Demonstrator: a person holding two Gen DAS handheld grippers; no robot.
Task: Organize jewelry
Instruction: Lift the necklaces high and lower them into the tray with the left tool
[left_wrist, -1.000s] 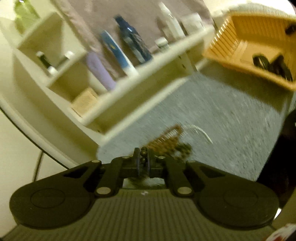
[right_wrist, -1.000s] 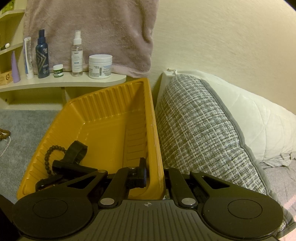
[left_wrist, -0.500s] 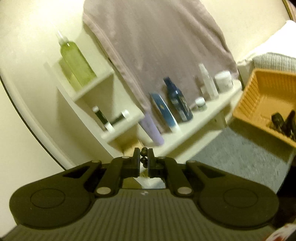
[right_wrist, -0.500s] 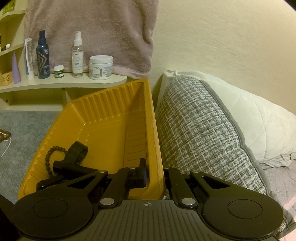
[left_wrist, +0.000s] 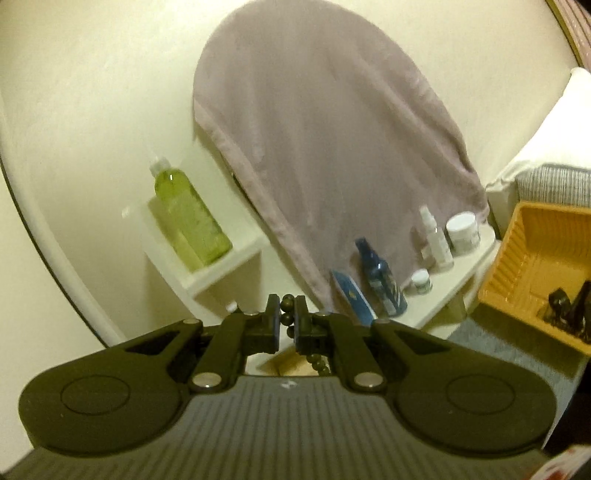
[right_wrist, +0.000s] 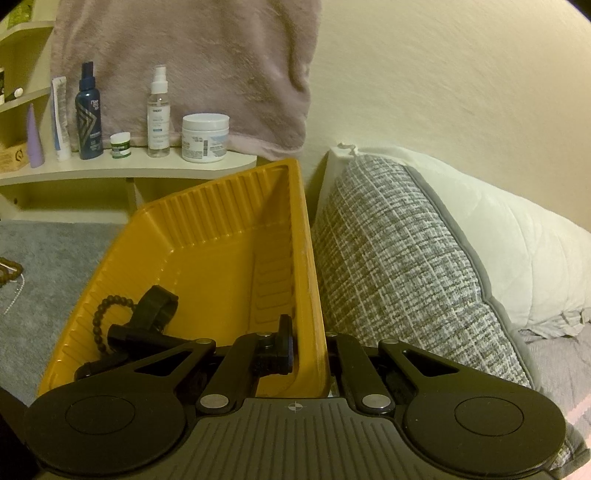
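Observation:
My left gripper (left_wrist: 287, 320) is shut on a dark beaded bracelet (left_wrist: 289, 317), held up in the air; a strand of its beads hangs below the fingers. The yellow tray (left_wrist: 517, 266) lies to the right with dark items in it. My right gripper (right_wrist: 308, 354) is shut on the near right wall of the yellow tray (right_wrist: 221, 229). Inside the tray lie a black bead bracelet (right_wrist: 107, 306) and black straps (right_wrist: 151, 314). More jewelry (right_wrist: 9, 269) lies on the grey carpet at the far left.
A white shelf (right_wrist: 122, 168) holds bottles and a white jar (right_wrist: 205, 137), under a hanging mauve towel (left_wrist: 325, 147). A green bottle (left_wrist: 188, 218) stands on an upper shelf. A grey woven cushion (right_wrist: 399, 266) and white pillow (right_wrist: 498, 236) lie right of the tray.
My left gripper has lifted the beaded bracelet off the carpet and tilted up toward the wall and towel. The right gripper has stayed on the tray wall.

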